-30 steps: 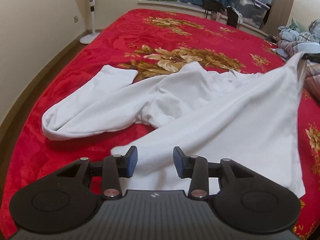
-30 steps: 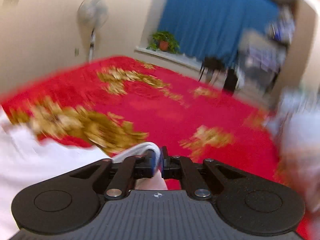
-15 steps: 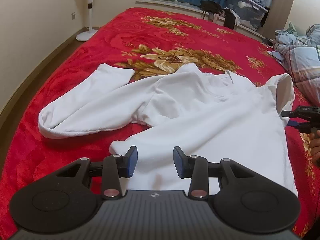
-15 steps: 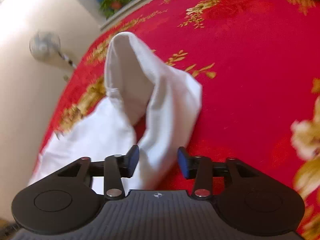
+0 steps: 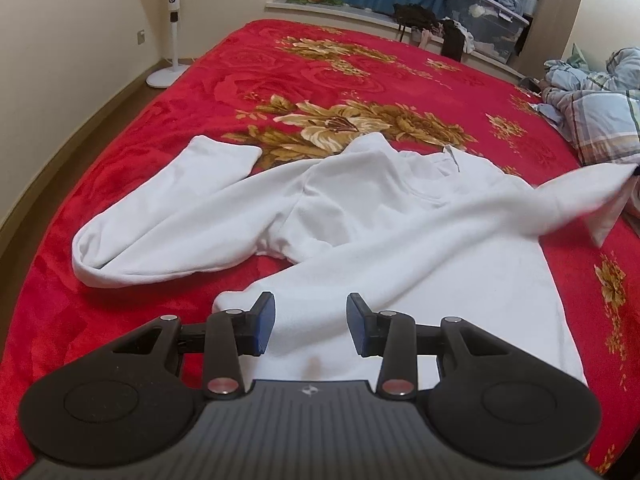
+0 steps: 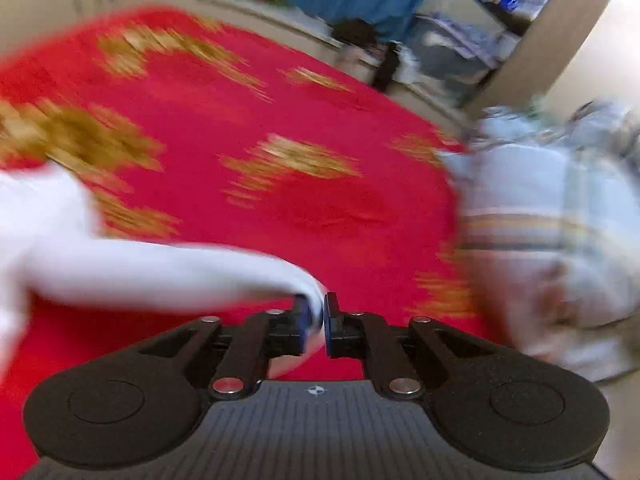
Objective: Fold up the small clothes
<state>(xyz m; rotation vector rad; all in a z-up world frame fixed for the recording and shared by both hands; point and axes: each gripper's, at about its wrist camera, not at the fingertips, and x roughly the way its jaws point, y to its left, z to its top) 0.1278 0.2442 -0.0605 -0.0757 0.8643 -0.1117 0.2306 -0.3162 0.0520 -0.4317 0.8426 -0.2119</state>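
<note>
A white long-sleeved top (image 5: 380, 216) lies spread on the red blanket. Its left sleeve (image 5: 160, 232) is bent back on itself. My left gripper (image 5: 310, 322) hovers open over the near hem, with cloth under the gap but not pinched. The right sleeve (image 5: 580, 188) is stretched out to the right, lifted and blurred. In the right wrist view my right gripper (image 6: 318, 320) has its jaws closing, and the pads pinch the cuff of that white sleeve (image 6: 160, 268). That view is smeared by motion.
The red blanket with gold flowers (image 5: 320, 72) covers the bed. Crumpled blue plaid bedding (image 5: 592, 120) lies at the right edge, close to the right gripper (image 6: 540, 220). A standing fan (image 5: 172, 20) is on the floor at far left; storage boxes (image 5: 484, 20) line the window wall.
The right gripper let the sleeve drop folded over the body, then closed on its cuff again and pulled it out to the right. The left gripper stayed put and open.
</note>
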